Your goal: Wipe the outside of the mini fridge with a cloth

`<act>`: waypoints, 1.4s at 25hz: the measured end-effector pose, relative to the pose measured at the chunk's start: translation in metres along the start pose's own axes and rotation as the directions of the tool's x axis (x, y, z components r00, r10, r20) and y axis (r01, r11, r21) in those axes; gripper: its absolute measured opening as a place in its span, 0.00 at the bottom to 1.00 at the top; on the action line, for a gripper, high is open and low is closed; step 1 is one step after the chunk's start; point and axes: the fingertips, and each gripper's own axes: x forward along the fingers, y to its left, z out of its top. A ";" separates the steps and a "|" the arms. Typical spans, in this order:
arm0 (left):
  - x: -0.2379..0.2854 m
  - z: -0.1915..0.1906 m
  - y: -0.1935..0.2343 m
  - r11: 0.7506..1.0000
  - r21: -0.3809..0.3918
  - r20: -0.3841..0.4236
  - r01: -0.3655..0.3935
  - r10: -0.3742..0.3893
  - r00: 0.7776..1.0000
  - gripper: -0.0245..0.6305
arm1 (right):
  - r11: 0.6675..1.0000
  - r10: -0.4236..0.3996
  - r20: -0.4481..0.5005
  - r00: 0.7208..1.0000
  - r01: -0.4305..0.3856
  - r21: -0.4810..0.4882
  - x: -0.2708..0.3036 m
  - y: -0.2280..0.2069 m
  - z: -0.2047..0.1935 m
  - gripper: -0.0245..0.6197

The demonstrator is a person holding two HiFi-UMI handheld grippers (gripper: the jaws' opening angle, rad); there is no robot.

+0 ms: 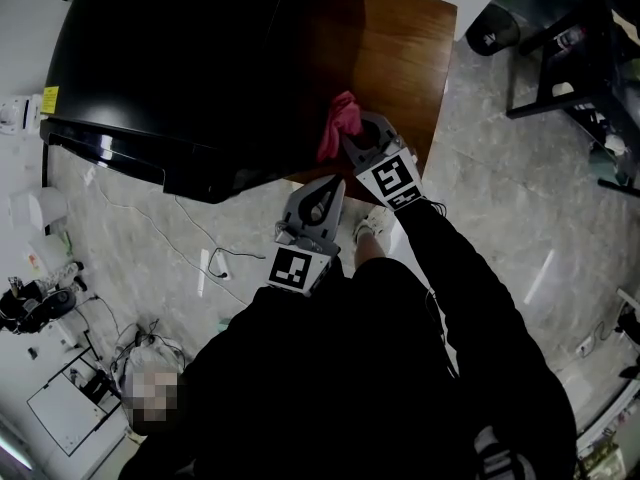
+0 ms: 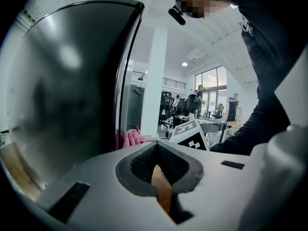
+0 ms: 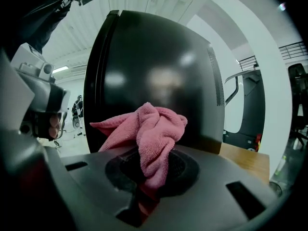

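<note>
The fridge (image 1: pixel 200 68), black and glossy, is seen standing on the wooden desk (image 1: pixel 400 58). Reflections show on its side wall, but no smears or wiped tracks can be made out, so how much has been cleaned cannot be told. The wiping is judged to be under way at that wall, with the other faces probably left. The pink cloth (image 3: pixel 149 129), bunched, is clamped in the jaws of the right gripper (image 3: pixel 147 182) close to the wall; contact cannot be confirmed. The left gripper (image 2: pixel 159 177) is held nearby, jaws closed on nothing.
</note>
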 end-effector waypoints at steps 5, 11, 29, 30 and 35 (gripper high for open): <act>0.002 -0.008 0.001 1.000 -0.001 -0.012 0.004 -0.004 1.000 0.04 | 1.000 0.022 -0.117 0.993 -0.021 0.014 0.010 0.002 -0.037 0.11; -0.003 -0.002 -0.001 1.000 0.018 -0.012 0.000 0.001 1.000 0.04 | 0.999 0.021 -0.179 0.984 -0.014 0.041 0.008 0.000 -0.051 0.11; -0.116 0.093 0.001 0.986 -0.010 0.085 0.169 -0.167 0.982 0.04 | 0.989 -0.138 0.162 0.977 0.127 0.082 -0.127 0.044 0.158 0.11; -0.126 0.104 0.005 0.984 -0.015 0.100 0.180 -0.177 0.979 0.04 | 0.987 -0.149 0.178 0.973 0.136 0.081 -0.129 0.050 0.172 0.11; -0.183 0.148 0.042 0.984 0.007 0.159 0.178 -0.177 0.971 0.04 | 0.981 -0.188 0.254 0.949 0.191 0.011 -0.131 0.084 0.253 0.11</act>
